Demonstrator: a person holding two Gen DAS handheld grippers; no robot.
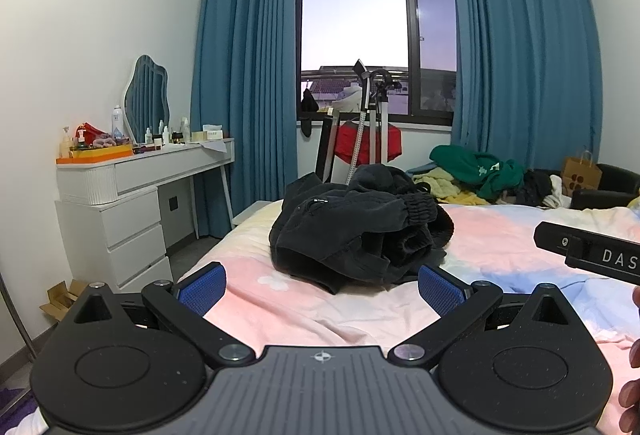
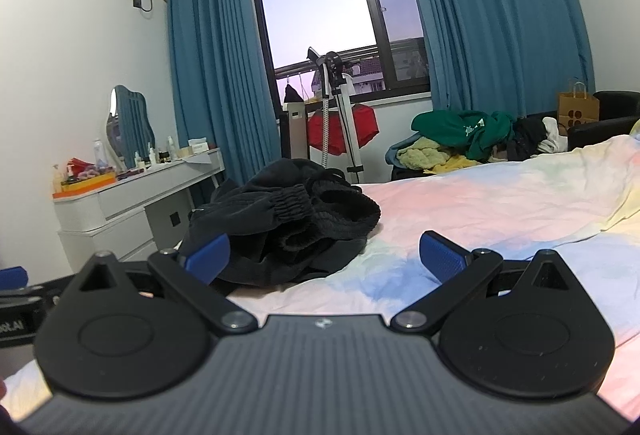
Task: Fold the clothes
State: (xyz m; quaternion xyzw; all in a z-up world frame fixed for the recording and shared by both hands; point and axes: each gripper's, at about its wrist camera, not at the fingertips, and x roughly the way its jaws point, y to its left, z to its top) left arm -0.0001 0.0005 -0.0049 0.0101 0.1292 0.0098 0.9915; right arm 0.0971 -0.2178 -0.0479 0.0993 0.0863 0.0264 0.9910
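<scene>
From the left wrist camera, the left gripper [image 1: 322, 285] hangs low over the pastel bedsheet [image 1: 500, 247], its blue-padded fingers [image 1: 202, 291] spread wide with nothing between them. Just ahead lies the black garment [image 1: 356, 231], a crumpled heap on the bed near its left edge (an elastic cuff shows on top). Only this view catches part of the right gripper [image 1: 592, 255], a black bar entering from the right, and fingertips of a hand [image 1: 632, 379] at the frame's edge.

From the right wrist camera, the right gripper [image 2: 326, 259] is likewise splayed and empty above the sheet. The black garment sits ahead and to the left, partly behind the left pad. Here the sheet's yellow and blue patches spread further right, and the brown paper bag [image 2: 578, 107] beside the green sweatshirt [image 2: 460, 131] stands clear.
</scene>
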